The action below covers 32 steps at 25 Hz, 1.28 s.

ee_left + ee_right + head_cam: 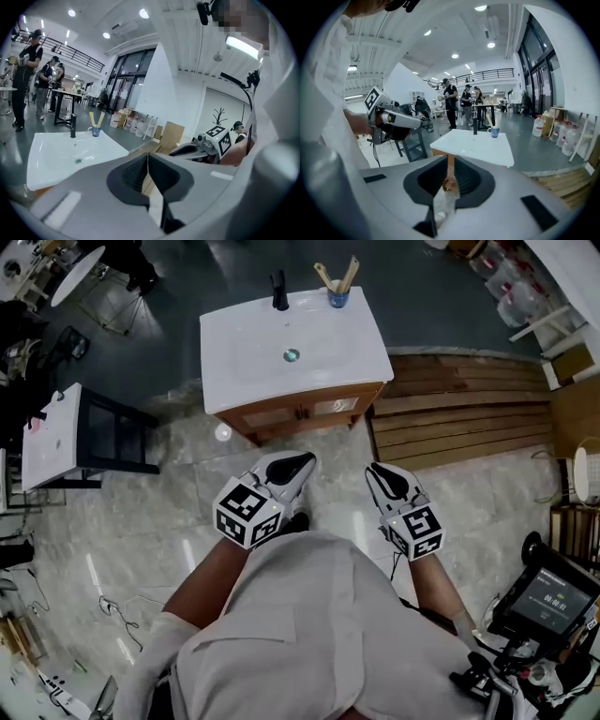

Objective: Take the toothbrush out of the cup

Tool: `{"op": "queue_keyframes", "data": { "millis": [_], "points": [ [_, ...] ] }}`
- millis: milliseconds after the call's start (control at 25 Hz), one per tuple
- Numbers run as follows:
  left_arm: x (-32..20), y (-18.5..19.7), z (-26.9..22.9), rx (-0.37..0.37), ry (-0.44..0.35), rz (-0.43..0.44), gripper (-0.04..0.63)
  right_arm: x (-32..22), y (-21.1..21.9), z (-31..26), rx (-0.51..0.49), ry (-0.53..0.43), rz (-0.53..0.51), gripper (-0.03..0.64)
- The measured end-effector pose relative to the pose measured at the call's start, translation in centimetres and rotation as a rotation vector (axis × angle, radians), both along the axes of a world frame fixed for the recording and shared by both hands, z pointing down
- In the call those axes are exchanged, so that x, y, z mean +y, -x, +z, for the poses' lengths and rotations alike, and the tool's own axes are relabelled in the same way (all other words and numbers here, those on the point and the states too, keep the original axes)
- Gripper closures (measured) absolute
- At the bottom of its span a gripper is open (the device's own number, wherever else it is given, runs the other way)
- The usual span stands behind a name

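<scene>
Left gripper (pixel 298 465) and right gripper (pixel 379 474) are held closed and empty, well apart from the cup (pixel 338 298); an approach to the toothbrush (pixel 349 274) with opened jaws is judged necessary.

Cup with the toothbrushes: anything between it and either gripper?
Nothing visible. The cup stands at the sink top's far right corner, toothbrushes sticking up; the faucet is to its left, apart. The left gripper and right gripper, both shut and empty, are short of the sink, with only floor and sink top between.

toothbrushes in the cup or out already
In. Two pale-handled toothbrushes stand leaning in the blue cup at the far corner of the white sink top, beside the black tap.
</scene>
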State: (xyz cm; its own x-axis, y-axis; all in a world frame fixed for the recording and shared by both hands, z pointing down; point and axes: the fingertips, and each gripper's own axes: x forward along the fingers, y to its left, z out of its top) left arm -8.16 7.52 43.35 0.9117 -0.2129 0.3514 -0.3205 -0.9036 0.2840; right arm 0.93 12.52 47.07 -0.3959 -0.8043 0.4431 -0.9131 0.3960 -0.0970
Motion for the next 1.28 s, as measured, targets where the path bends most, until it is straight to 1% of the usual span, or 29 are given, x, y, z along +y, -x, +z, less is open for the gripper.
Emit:
{"op": "queue_keyframes", "data": {
  "millis": [120,280,320,440,600,760,840,1080,1280],
  "points": [
    [-4.3,0.5,0.2,-0.002,0.006,0.004,0.588,-4.6,0.3,-0.3,0.001,-0.001,0.016,0.601],
    [-11.6,0.7,1.4,0.000,0.030,0.006,0.588,-12.3,0.2,0.1,0.014,0.016,0.026,0.587],
    [-12.7,0.7,1.6,0.000,0.032,0.003,0.588,-13.4,0.0,0.1,0.012,0.015,0.034,0.583],
    [-13.4,0.9,1.7,0.003,0.027,-0.012,0.588,-14.0,-0.3,-0.3,0.010,0.000,0.050,0.581],
    [-13.8,1.2,1.1,0.013,0.009,-0.037,0.586,-14.5,-0.5,-0.7,0.023,-0.016,0.043,0.575],
    [-14.0,1.4,0.5,0.007,-0.006,-0.059,0.582,-15.4,-1.1,-1.1,0.013,-0.028,0.044,0.571],
    [-15.5,0.6,0.5,0.001,-0.008,-0.087,0.578,-17.3,-2.6,-0.9,0.008,-0.029,0.035,0.563],
    [-21.9,-3.7,1.8,-0.013,0.020,-0.175,0.572,-25.9,-8.8,0.3,0.001,-0.025,-0.018,0.543],
    [-25.4,-6.7,1.4,-0.024,0.006,-0.240,0.574,-31.9,-13.2,0.0,0.015,-0.053,-0.059,0.532]
  ]
}}
